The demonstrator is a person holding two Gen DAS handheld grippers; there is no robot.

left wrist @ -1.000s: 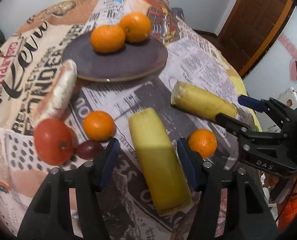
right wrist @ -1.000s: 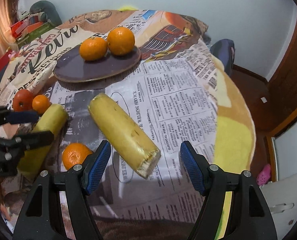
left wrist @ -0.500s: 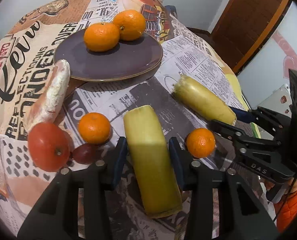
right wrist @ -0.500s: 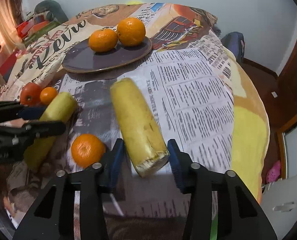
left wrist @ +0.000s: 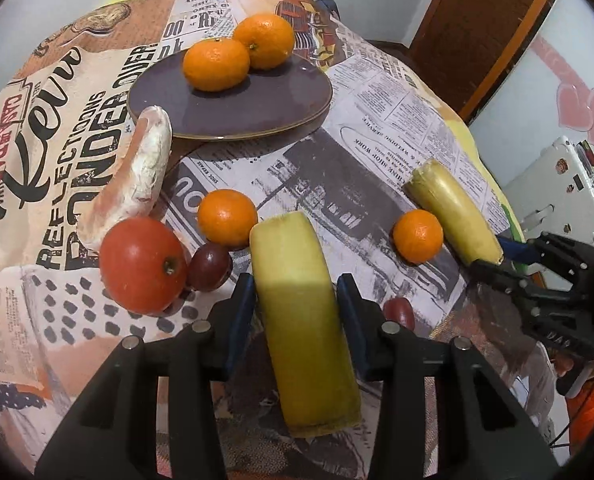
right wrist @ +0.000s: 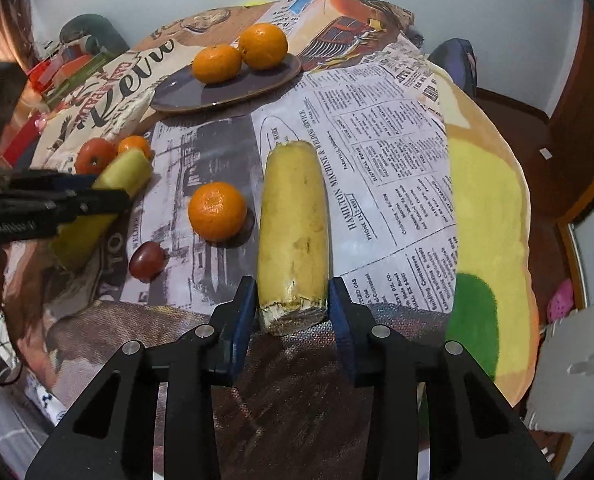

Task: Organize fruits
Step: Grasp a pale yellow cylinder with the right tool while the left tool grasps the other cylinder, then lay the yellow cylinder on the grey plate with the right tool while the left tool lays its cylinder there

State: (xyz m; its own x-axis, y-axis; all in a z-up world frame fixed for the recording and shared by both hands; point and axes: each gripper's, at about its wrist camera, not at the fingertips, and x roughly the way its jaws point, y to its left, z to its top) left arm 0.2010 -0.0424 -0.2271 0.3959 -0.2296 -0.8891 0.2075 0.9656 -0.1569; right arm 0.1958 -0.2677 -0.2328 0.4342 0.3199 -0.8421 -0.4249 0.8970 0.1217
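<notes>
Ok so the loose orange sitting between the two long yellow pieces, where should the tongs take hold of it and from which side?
Grip the loose orange across its widest middle, coming down from above. It is round with no handle, and the yellow piece lies close on one side and a small dark red fruit near the other, so a level approach looks crowded.
</notes>
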